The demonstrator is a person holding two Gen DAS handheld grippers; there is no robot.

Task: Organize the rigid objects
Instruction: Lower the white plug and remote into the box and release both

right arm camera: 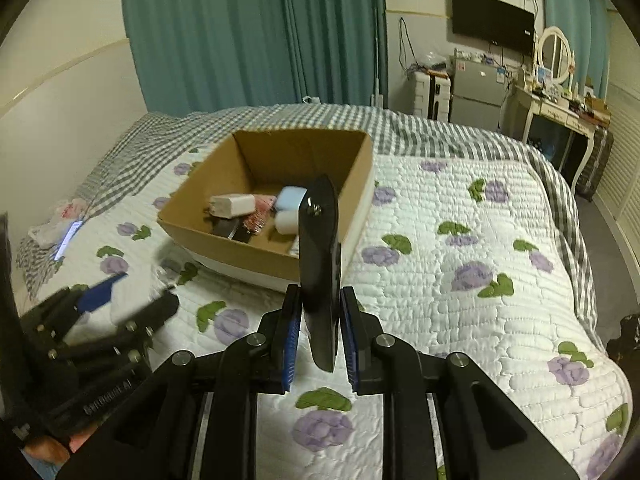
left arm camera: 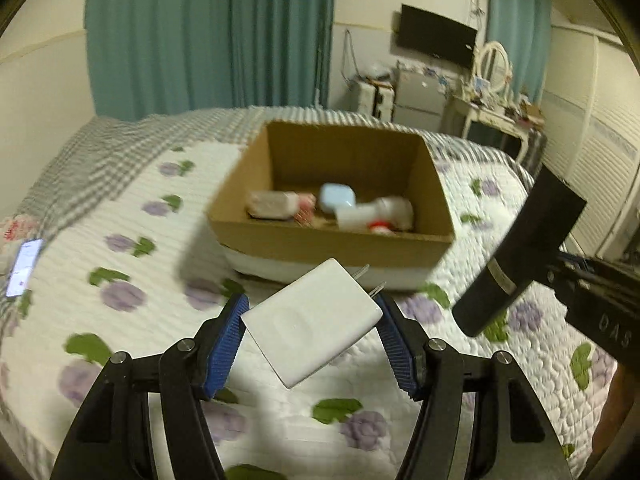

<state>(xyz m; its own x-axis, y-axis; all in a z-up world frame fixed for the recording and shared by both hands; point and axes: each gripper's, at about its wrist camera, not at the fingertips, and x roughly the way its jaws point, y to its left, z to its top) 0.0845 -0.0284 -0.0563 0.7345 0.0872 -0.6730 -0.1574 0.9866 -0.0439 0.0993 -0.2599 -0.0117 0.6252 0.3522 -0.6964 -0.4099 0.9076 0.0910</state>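
While both grippers hang above the flowered quilt [right arm camera: 460, 332], each one has something clamped between its blue pads: the left gripper [left arm camera: 312, 330] pinches a flat white power adapter [left arm camera: 310, 322] by two opposite edges, the block turned cornerwise so that its metal prongs [left arm camera: 370, 282] point away toward the box, and the right gripper [right arm camera: 320, 326] squeezes a slim black oblong device [right arm camera: 319, 264] that stands nearly upright between its fingers, its rounded top rising in front of the box's near right corner. Seen from the left wrist, that same black device slants in from the right edge, just beside the adapter but apart from it; seen from the right wrist, the left gripper is a blurred dark shape low at the left. A little farther along the bed sits an open cardboard box [left arm camera: 332, 242] resting on a white base [left arm camera: 320, 270], and in it lie a white block-shaped charger [right arm camera: 233, 205], a pale blue case [right arm camera: 291, 197], a white cylinder-like item [left arm camera: 374, 212] and some reddish and dark bits that I cannot make out. Off to the left on the quilt a lit phone [left arm camera: 24, 268] lies flat. Beyond the bed hang teal curtains [right arm camera: 256, 36], and in the far right corner there is a wall-mounted television [right arm camera: 492, 20], a small fridge [right arm camera: 478, 90] and a white dressing table [right arm camera: 554, 110] with a round mirror
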